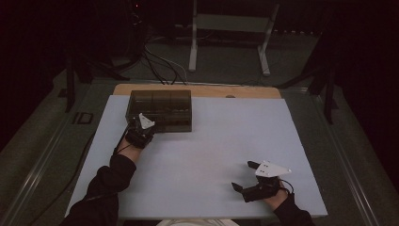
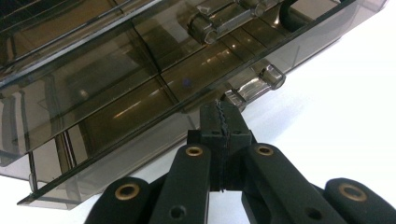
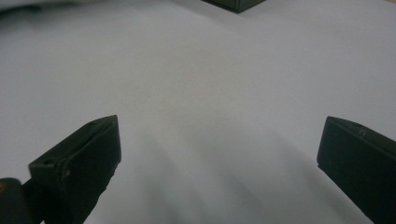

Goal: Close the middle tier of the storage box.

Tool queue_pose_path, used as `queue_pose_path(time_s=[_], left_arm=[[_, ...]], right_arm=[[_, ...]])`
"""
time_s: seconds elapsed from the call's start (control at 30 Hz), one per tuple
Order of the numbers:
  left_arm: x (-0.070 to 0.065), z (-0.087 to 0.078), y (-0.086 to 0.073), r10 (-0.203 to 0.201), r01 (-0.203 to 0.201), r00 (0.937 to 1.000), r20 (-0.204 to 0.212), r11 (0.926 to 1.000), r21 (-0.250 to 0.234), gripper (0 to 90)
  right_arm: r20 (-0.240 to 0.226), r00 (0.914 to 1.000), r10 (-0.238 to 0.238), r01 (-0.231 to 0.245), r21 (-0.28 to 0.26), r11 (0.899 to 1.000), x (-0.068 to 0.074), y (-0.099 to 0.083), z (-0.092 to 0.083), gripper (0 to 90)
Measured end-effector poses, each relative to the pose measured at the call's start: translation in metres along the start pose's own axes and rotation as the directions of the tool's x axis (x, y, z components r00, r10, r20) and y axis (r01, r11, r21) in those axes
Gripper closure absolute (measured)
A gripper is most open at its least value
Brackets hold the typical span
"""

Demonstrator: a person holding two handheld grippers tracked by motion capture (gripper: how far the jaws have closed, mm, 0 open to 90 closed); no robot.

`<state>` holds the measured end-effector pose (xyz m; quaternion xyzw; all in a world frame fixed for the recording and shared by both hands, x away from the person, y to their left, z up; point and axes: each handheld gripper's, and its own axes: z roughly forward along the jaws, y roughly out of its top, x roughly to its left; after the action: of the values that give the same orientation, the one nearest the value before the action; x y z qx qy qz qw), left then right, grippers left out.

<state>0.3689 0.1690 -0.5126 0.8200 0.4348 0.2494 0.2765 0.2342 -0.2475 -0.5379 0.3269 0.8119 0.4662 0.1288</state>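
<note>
A smoky, see-through plastic box (image 1: pixel 161 109) with several compartments stands at the back left of the white table top (image 1: pixel 221 141). My left gripper (image 1: pixel 135 123) is at the box's front left corner. In the left gripper view its jaws (image 2: pixel 219 119) are pressed together, tips right at the lower edge of the box (image 2: pixel 116 93) beside a clear round knob (image 2: pixel 261 81). Whether a thin tab sits between the pads I cannot tell. My right gripper (image 1: pixel 244 175) rests near the front right of the table, open, with bare white surface between its fingers (image 3: pixel 79 163).
A strip of wooden table edge (image 1: pixel 197 89) shows behind the white top. Beyond it are a white metal stand (image 1: pixel 230 37) and cables (image 1: pixel 160 66) on the dark floor. A corner of the box (image 3: pixel 233 3) shows far off in the right gripper view.
</note>
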Motion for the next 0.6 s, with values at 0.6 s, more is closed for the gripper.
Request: queue_pose_path(time_s=[0.6], left_arm=[[0.0027,0.0057,0.0070,0.004,-0.004,0.9999,-0.015,0.9999,0.009,90.0]], right_arm=[[-0.001,1.0000,0.000,0.000,-0.001,1.000,-0.0004,-0.0001,0.0001,0.0]])
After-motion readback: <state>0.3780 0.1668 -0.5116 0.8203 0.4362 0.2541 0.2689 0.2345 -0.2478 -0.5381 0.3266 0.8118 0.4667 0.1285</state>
